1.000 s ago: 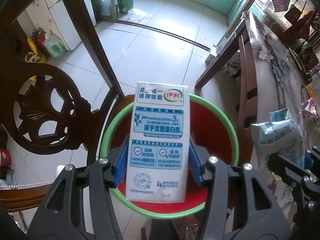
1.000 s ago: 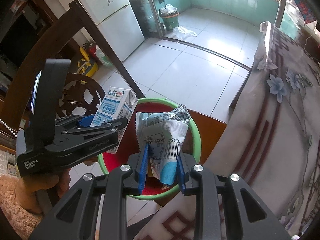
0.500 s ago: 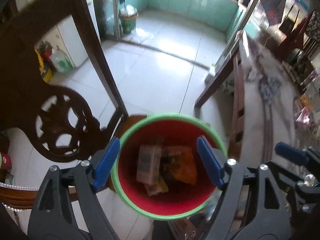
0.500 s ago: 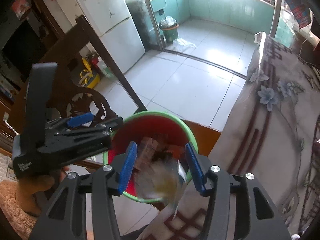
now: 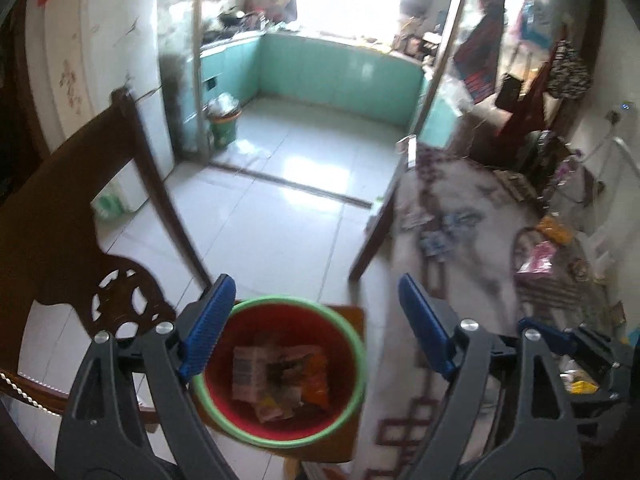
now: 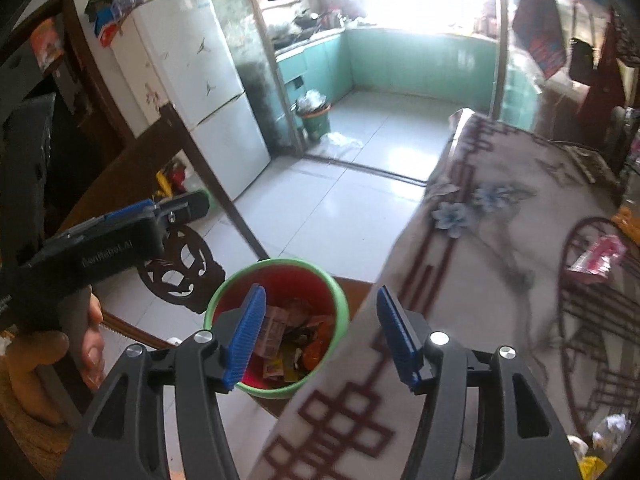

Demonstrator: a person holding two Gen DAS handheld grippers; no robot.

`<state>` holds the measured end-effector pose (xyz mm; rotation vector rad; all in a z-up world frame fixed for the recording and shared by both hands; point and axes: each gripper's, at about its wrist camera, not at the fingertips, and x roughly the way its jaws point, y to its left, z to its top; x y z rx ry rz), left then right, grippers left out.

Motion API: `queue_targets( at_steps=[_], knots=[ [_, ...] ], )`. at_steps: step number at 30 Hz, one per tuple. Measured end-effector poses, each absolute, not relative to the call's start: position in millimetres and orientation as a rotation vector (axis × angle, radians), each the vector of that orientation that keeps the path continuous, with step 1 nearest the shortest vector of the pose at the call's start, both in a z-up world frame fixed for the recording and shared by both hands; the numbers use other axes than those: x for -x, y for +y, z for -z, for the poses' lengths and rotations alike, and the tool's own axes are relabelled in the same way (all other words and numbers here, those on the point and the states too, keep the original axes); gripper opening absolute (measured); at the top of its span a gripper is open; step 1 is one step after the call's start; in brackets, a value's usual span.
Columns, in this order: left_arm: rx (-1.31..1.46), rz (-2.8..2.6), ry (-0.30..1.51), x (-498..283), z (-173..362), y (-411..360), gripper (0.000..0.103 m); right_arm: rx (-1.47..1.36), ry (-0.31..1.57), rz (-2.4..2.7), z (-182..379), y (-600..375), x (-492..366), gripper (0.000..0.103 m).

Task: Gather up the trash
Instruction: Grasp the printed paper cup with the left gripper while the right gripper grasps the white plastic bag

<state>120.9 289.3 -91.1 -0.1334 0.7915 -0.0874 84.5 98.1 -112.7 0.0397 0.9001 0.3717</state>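
A red bin with a green rim point(image 5: 344, 360) point(image 6: 340, 296) stands on a wooden chair seat beside the table. Cartons and wrappers point(image 5: 280, 376) point(image 6: 288, 344) lie inside it. My left gripper point(image 5: 316, 328) is open and empty, above the bin. My right gripper point(image 6: 320, 336) is open and empty, above the bin's right rim and the table edge. The left gripper also shows from the side in the right wrist view point(image 6: 132, 216). A pink wrapper point(image 5: 536, 260) point(image 6: 596, 256) and an orange packet point(image 5: 554, 230) lie on the table.
A carved dark wooden chair back point(image 5: 80, 208) point(image 6: 180, 256) stands left of the bin. The table with a flowered cloth point(image 5: 472, 248) point(image 6: 500, 248) fills the right side. A white fridge point(image 6: 192, 80) and a second green bin point(image 5: 222, 120) point(image 6: 316, 116) stand across the tiled floor.
Both grippers opened and dropped the milk carton and the crumpled wrapper into the bin. Both have since lifted up and back, so the bin looks smaller and lower.
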Motion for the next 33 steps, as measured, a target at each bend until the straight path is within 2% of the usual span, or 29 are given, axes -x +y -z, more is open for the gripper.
queue_targets(
  at_steps=[4,6,8,12,15,22,28,30,31,33],
  knots=[
    [0.135,0.157,0.75,-110,77,256,0.083,-0.04,0.867,-0.309,106,65,-62,0.061],
    [0.123,0.201,0.732,-104,71,232,0.083,-0.049,0.845,-0.269,103,46,-50,0.069],
    [0.106,0.233,0.716,-97,68,210,0.087,-0.058,0.831,-0.23,104,22,-41,0.073],
    [0.082,0.292,0.722,-85,72,165,0.089,-0.01,0.855,-0.166,111,-39,-27,0.075],
    [0.075,0.332,0.77,-77,81,127,0.089,0.008,0.934,-0.111,125,-102,-24,0.079],
    [0.055,0.409,0.891,-56,117,36,0.089,-0.136,1.157,0.026,189,-241,-14,0.079],
    [0.003,0.44,0.971,-33,153,-26,0.089,-0.109,1.241,-0.052,231,-259,-14,0.079],
    [-0.015,0.438,0.999,-25,165,-40,0.089,-0.112,1.247,-0.076,236,-262,-16,0.075],
    [-0.015,0.44,1.009,-22,168,-44,0.089,-0.109,1.247,-0.082,239,-264,-18,0.071],
    [-0.013,0.438,1.045,-16,179,-54,0.089,-0.108,1.257,-0.092,243,-267,-23,0.056]
  ],
)
